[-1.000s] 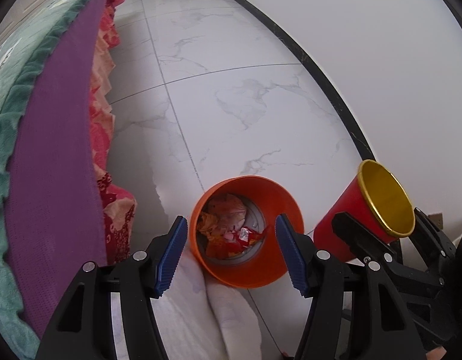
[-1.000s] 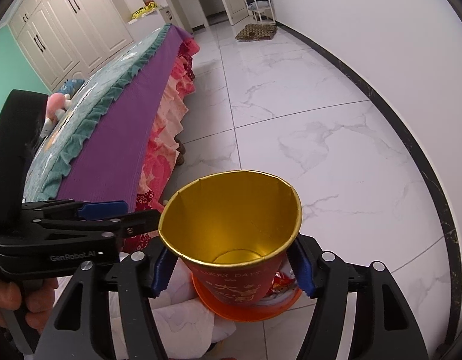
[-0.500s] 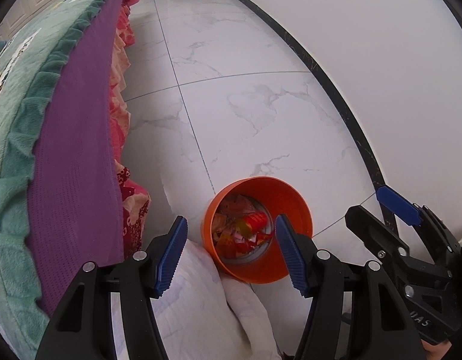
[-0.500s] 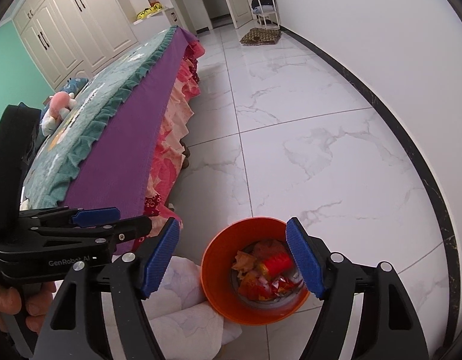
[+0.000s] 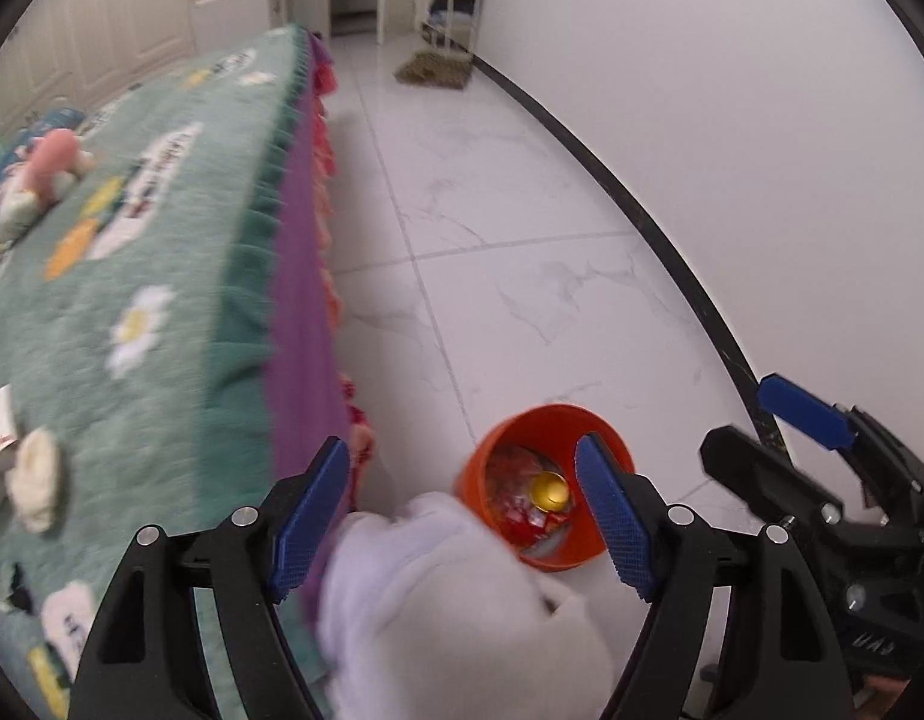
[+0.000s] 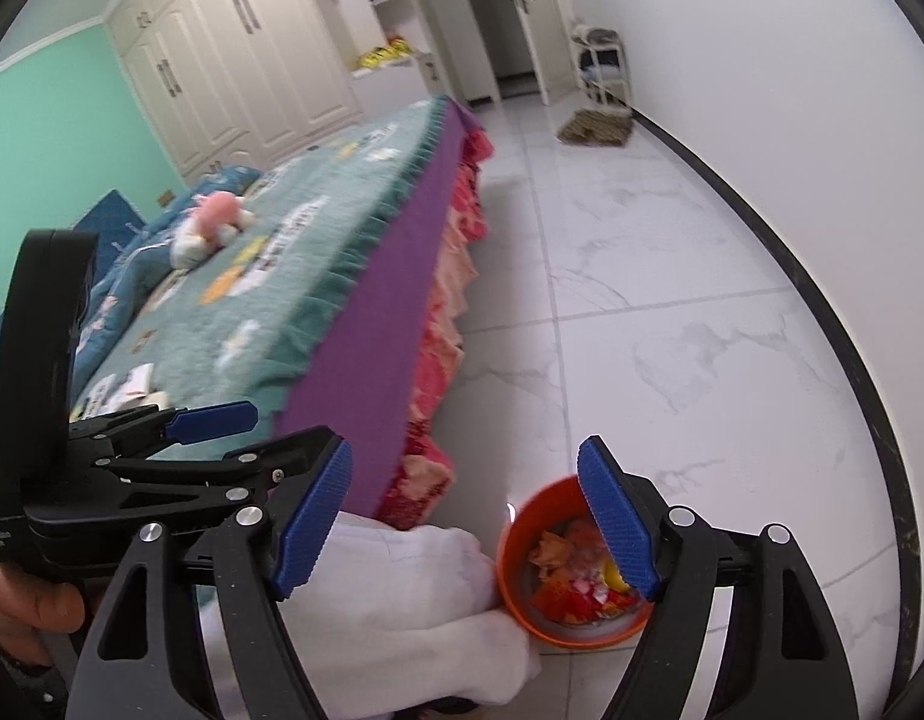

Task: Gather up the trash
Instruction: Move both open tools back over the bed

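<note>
An orange bin stands on the white floor beside the bed. It holds red and orange wrappers and a red cup with a gold inside. My left gripper hangs well above the bin, and its jaws are opening with nothing between them. The right gripper is also high above the bin, its jaws opening and empty. Each gripper shows in the other's view: the right gripper at the right edge, the left gripper at the left, with a hand on its handle.
A bed with a green flowered cover and purple side fills the left. Paper scraps and a pink plush toy lie on it. A white fluffy cloth lies against the bin. A dark skirting runs along the white wall at right.
The right gripper let go of the red cup, which now lies in the bin. Both grippers rose away from the bin and stand wider. The top of the bed has come into view.
</note>
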Tool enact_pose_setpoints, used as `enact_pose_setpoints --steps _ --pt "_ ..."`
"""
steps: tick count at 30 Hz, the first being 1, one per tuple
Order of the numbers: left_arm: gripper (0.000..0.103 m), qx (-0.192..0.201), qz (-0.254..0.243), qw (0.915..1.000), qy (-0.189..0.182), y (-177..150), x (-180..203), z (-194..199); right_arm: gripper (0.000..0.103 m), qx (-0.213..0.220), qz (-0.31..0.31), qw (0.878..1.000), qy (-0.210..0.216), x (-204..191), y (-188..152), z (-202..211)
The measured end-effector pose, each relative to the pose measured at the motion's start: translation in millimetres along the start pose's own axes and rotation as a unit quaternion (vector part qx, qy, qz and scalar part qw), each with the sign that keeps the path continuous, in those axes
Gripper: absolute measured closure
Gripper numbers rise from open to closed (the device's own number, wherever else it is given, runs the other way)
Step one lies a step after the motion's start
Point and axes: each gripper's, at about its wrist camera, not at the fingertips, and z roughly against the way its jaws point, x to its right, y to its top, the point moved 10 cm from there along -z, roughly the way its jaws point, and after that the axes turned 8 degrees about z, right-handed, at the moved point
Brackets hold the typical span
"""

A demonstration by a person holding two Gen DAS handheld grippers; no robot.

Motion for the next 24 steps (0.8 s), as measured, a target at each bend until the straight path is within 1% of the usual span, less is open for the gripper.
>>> enact_pose_setpoints --steps 7,15,19,24 --pt "0.024 0.046 0.042 0.9978 0.023 -8.3 -41.7 56.9 0.026 0.026 0.041 0.998 0.031 -64.3 21.9 20.2" --pt "0.024 0.084 0.083 0.9916 0.053 -28.4 -97.8 112.6 0.024 0.039 0.101 0.991 0.077 -151.3 36.6 31.7" --pt "0.024 0.094 0.108 0.9871 0.071 -40.1 -133.2 133.1 0.024 0.037 0.133 0.985 0.101 -195.4 37.3 30.5" --pt "0.024 0.099 0.135 0.9814 0.095 -56.4 -171.1 146.4 0.024 0.031 0.170 0.976 0.133 -249.3 35.3 24.8"
